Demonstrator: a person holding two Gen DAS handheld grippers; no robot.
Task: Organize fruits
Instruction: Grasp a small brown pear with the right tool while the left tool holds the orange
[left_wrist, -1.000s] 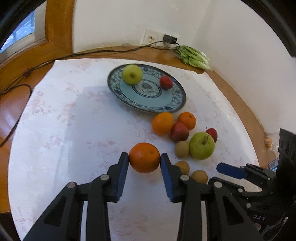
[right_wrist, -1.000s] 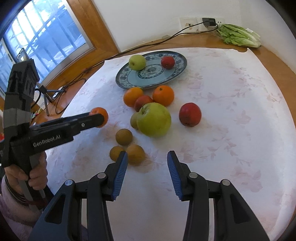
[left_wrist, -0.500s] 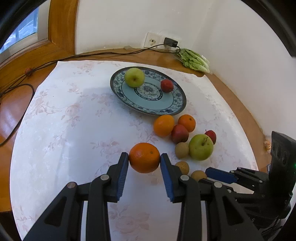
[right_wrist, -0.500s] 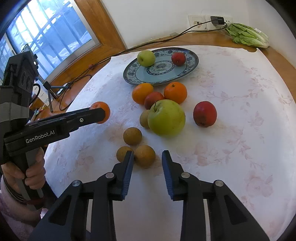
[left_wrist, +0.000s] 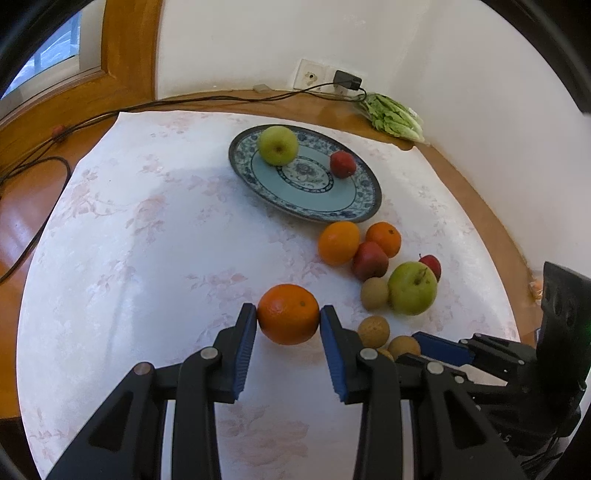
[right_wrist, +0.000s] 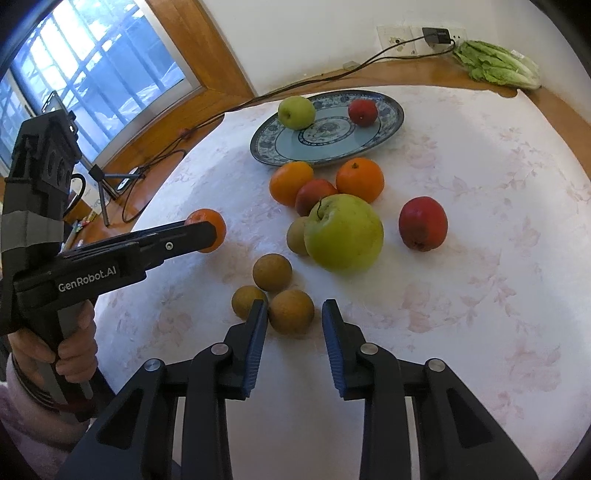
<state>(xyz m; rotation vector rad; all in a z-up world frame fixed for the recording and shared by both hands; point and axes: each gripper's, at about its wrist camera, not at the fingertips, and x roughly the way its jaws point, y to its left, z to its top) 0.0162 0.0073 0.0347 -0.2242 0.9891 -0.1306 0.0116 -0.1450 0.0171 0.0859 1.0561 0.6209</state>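
Observation:
My left gripper (left_wrist: 288, 319) is shut on an orange (left_wrist: 288, 314) and holds it above the white cloth; it also shows in the right wrist view (right_wrist: 207, 229). My right gripper (right_wrist: 294, 312) is open, its fingers on either side of a small brown fruit (right_wrist: 291, 312), one of three. A blue patterned plate (left_wrist: 317, 199) at the back holds a green apple (left_wrist: 277, 144) and a small red fruit (left_wrist: 342, 164). Loose fruit lies between: two oranges (right_wrist: 290, 182), a big green apple (right_wrist: 343, 232), red apples (right_wrist: 423, 223).
A head of lettuce (right_wrist: 495, 64) lies on the wooden ledge at the back right. A black cable (left_wrist: 110, 114) runs along the ledge to a wall socket (left_wrist: 347, 79). A window is at the left. The cloth's left half is bare.
My right gripper moved forward and down over the brown fruits, so one now sits between its fingers. My left gripper kept its hold on the orange and rose slightly.

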